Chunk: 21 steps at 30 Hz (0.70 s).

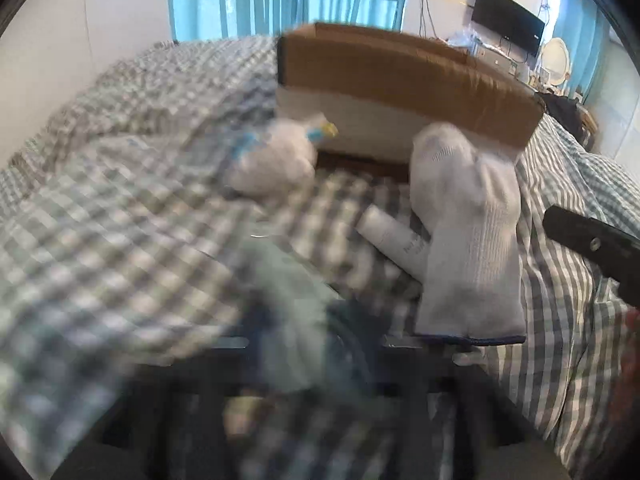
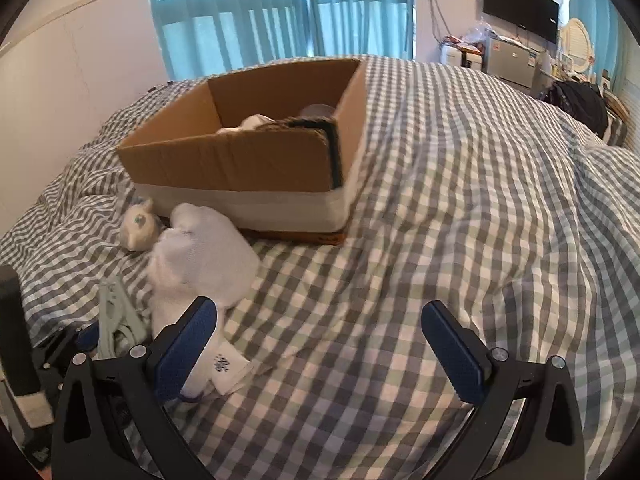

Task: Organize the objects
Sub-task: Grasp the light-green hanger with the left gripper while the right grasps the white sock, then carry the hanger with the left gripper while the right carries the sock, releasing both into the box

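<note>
Cardboard box [image 2: 248,152] on checked bed [image 2: 460,240], open-topped, around 11 o'clock in right wrist view; some white items and a dark strip already inside, not identifiable. Loose items in front of its near wall: white socks [image 2: 200,256] touching or just short of it, small white plush toy [image 2: 138,226] just beside at 9 o'clock of socks, pale green clip-like object [image 2: 114,316] nearer the camera, white tube [image 1: 394,238] partly under socks in left wrist view.

Right gripper [image 2: 320,344] wide open, empty, hovering above bare bedding; left finger overlapping socks' cuff end in view, contact uncertain.

Left gripper: fingers lost in heavy blur at 6 o'clock; pale green thing [image 1: 288,312] apparently between them, grip and opening impossible to tell.

Step judged: gathering loose items into box, well under way. Next likely: shift right gripper toward 10 o'clock, close on socks, lift over box wall.
</note>
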{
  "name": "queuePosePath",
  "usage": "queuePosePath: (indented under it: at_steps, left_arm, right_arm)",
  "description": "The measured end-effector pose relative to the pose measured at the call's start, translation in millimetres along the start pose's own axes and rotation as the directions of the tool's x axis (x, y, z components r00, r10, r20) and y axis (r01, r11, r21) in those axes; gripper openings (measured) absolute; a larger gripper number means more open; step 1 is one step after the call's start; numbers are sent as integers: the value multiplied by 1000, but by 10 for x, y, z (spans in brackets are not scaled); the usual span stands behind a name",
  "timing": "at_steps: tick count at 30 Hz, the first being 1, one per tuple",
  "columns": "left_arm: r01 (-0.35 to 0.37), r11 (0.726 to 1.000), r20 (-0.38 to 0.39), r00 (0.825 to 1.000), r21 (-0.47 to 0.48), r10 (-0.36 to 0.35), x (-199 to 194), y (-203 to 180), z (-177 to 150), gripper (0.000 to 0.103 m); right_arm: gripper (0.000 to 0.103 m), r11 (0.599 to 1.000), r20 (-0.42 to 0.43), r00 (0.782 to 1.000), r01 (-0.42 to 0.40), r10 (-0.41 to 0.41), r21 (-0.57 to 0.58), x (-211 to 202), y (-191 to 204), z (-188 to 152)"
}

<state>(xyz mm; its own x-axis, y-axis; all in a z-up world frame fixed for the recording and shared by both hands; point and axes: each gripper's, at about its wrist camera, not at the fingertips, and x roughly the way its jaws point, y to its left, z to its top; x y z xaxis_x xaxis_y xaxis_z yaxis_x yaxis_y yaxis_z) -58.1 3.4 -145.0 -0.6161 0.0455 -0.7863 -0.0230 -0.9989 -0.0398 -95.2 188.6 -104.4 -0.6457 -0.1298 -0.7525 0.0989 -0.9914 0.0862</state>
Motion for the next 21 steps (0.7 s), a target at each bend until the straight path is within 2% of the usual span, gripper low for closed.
queuePosePath:
  at_steps: [3,6,10,11,12,13,14,15,18,21]
  left_arm:
    - [12,1000,-29,1000,28,-11,-18,77,53,25]
    - [70,994,-54,996,-78,-74,29,281,19,25]
    - [85,993,-49,995,-85,-90,15,324,29,25]
    - [87,993,-48,995,-83,-91,4,325,21,25]
    - [88,992,-48,995,-87,-93,1,309,22,25]
    - [94,992,-47,994,-87,-98,-5,300,20,25]
    - [96,992,-43,994,-88,-100,-1,304,13,25]
    - [96,992,-39,994,-87,-100,-16,289,11,24]
    - [98,992,-26,995,-80,-100,-77,291,-21,23]
    - [94,993,-2,996,-66,-95,-160,269,-35,21]
  right_arm:
    - [103,999,-7,999,-32,32,-22,13,140,65]
    - [103,995,-41,996,-82,80,-60,118,366,142]
    - [100,988,-119,991,-81,65,-135,405,647,137]
    - [87,987,-142,987,-91,71,-136,479,677,117]
    - [67,986,-169,983,-101,78,-136,546,689,91]
    - [61,984,-191,978,-115,88,-134,605,690,62]
    - [59,984,-188,978,-117,91,-134,612,678,37]
    - [51,984,-175,980,-117,93,-135,587,664,14]
    - [38,986,-156,985,-100,79,-135,504,596,-31]
    - [35,991,-119,992,-46,31,-129,377,500,-59]
